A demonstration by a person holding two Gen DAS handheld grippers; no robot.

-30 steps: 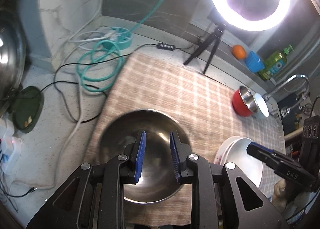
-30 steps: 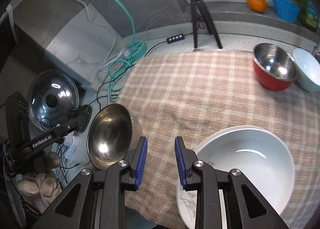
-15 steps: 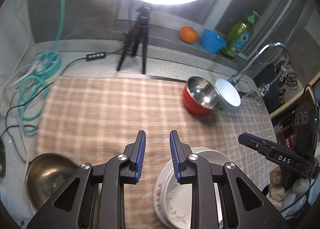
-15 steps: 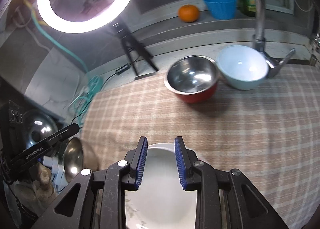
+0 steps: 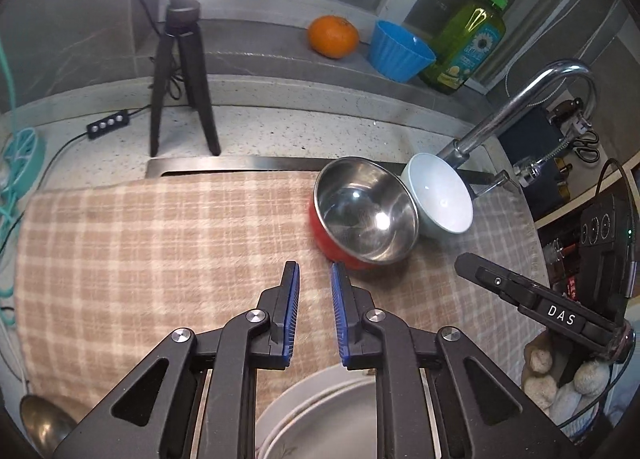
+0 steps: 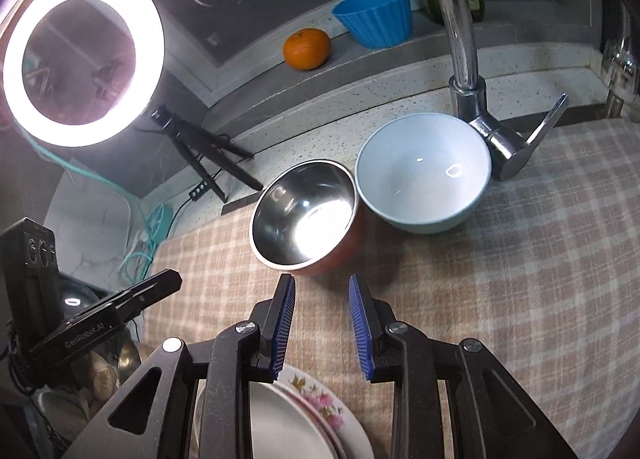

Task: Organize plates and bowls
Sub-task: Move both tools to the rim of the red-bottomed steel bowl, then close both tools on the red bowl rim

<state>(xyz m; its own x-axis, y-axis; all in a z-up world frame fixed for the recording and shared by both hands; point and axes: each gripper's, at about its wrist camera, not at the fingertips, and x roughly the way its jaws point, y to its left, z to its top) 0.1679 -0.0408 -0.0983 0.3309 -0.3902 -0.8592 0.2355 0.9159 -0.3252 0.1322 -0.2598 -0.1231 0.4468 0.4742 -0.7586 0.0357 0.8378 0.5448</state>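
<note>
A red bowl with a steel inside (image 5: pixel 365 216) (image 6: pixel 306 214) sits on the checked cloth (image 5: pixel 160 243), touching a pale blue bowl (image 5: pixel 440 198) (image 6: pixel 422 173) by the faucet. A stack of white plates (image 5: pixel 328 419) (image 6: pixel 296 419) lies under both grippers, one plate with a flower pattern. A steel bowl (image 5: pixel 42 423) shows at the lower left corner. My left gripper (image 5: pixel 315 283) is open and empty, short of the red bowl. My right gripper (image 6: pixel 322 291) is open and empty, just before the red bowl.
A faucet (image 5: pixel 520 107) (image 6: pixel 464 59) stands behind the blue bowl. A ring light on a tripod (image 5: pixel 180 59) (image 6: pixel 80 55) stands at the back. An orange (image 5: pixel 333 36), a blue cup (image 5: pixel 398 51) and a soap bottle (image 5: pixel 468 47) sit on the ledge. Cables lie at left.
Both grippers have swung from the steel bowl and plates toward the red and pale blue bowls at the back right. The right gripper's fingers have spread a little wider.
</note>
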